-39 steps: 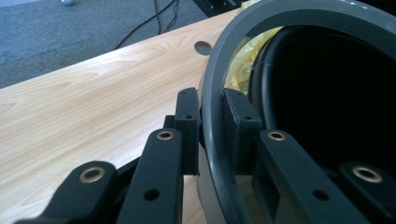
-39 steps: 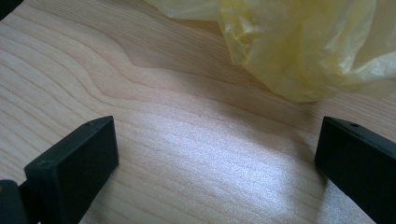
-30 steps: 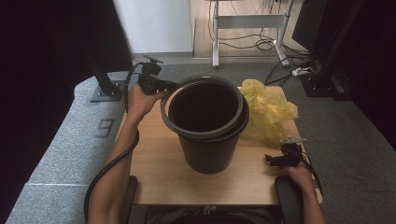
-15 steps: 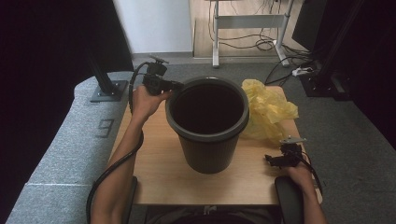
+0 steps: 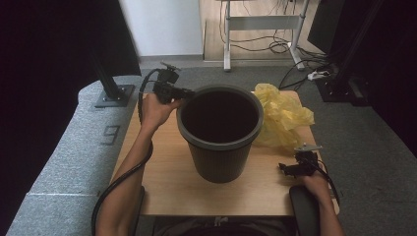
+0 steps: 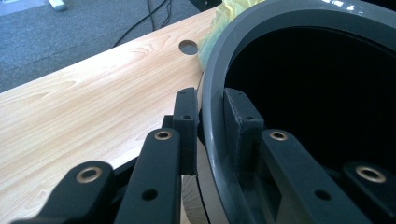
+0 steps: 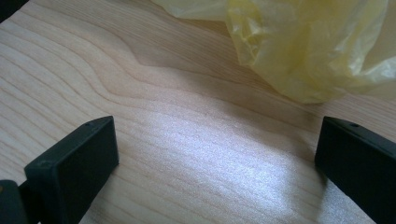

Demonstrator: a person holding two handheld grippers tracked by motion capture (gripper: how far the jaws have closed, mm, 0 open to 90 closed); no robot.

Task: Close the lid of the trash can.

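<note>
High view, bin upright, mouth up, left gripper clamping rim

Wooden table: dark bin standing mid-table, rim between left fingers; yellow bag beyond right fingers.

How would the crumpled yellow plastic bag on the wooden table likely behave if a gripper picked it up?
The crumpled yellow plastic bag would probably hang floppy, since its thin, translucent film lies in loose folds. It looks very light. Its glossy surface may slip between the pads.
</note>
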